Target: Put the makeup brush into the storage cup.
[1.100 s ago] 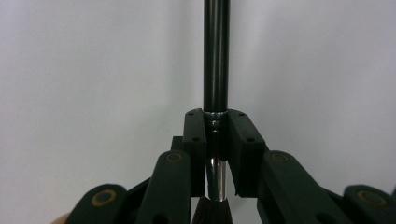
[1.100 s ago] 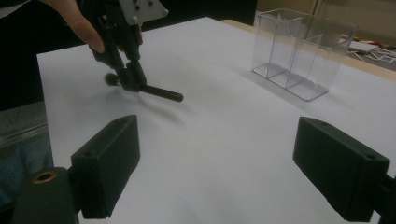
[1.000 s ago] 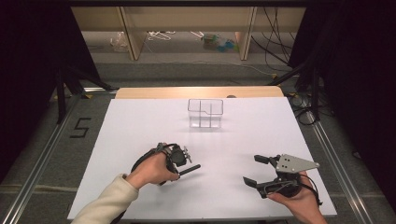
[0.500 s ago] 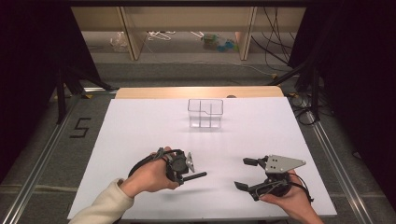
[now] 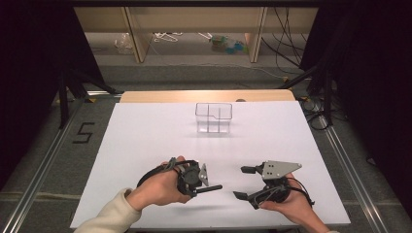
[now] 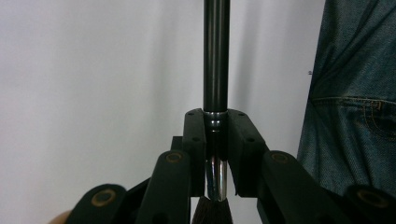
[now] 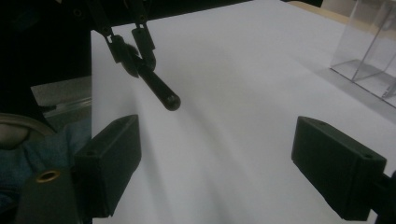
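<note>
We hold a makeup brush [image 6: 216, 70] in the left gripper [image 5: 197, 177], jaws clamped on its silver ferrule, the black handle pointing toward the right gripper [image 5: 245, 182], near the front edge of the white table [image 5: 145, 131]. The right gripper's jaws stand wide apart, holding nothing. A clear plastic organizer [image 5: 214, 117] stands near the table's far edge, well apart from both.

Clear divided box [image 5: 214, 118] near table's [image 5: 145, 136] far edge, centre. Both grippers by near edge; brush [image 5: 208, 188], seemingly makeup type, lies between them.
</note>
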